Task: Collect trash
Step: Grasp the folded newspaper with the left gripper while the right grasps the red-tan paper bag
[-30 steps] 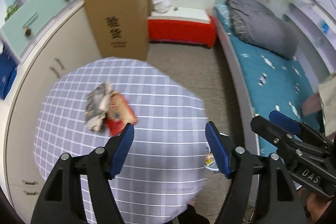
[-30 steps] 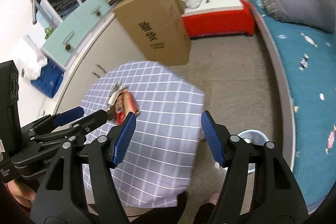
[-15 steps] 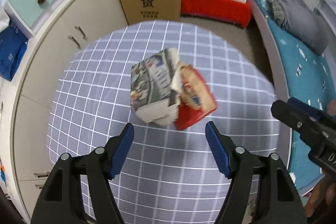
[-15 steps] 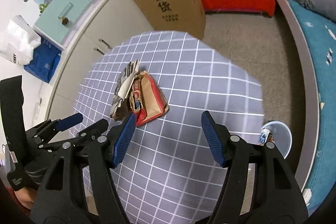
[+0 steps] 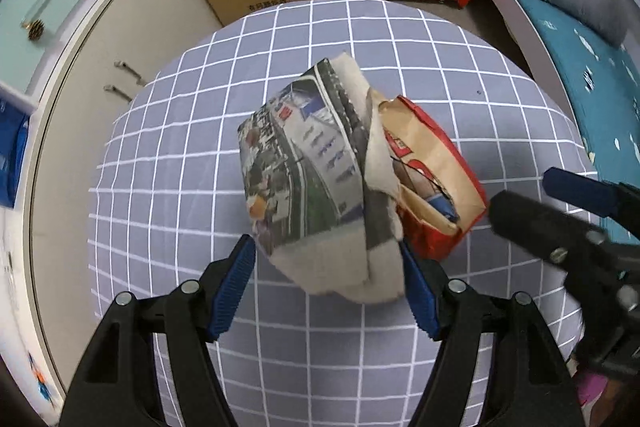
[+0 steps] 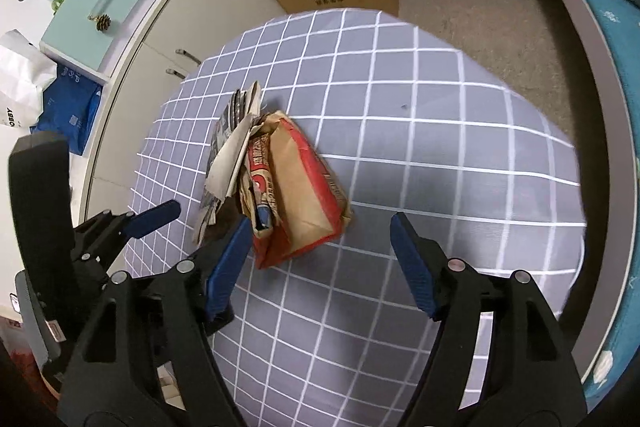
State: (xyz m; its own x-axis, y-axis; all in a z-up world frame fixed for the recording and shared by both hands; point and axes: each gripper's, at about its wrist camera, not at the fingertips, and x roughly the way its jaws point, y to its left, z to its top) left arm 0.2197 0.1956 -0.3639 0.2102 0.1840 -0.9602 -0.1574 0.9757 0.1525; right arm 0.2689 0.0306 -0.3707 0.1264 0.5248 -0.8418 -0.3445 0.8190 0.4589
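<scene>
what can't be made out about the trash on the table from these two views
- What is inside the red and brown paper bag: both views, its crumpled walls hide it.
- The newspaper print: left wrist view, too small.
- Whether the left gripper touches the newspaper: paper covers the inner pads.
- Right gripper body: blurred in the left view.

Left tongs point(image 5: 326, 279): pointing steeply down, jaws standing wide, blue pads apart. Right tongs point(image 6: 320, 265): tilted down, jaws opening, nothing pressed between the pads. The two pairs sit side by side, close.
</scene>
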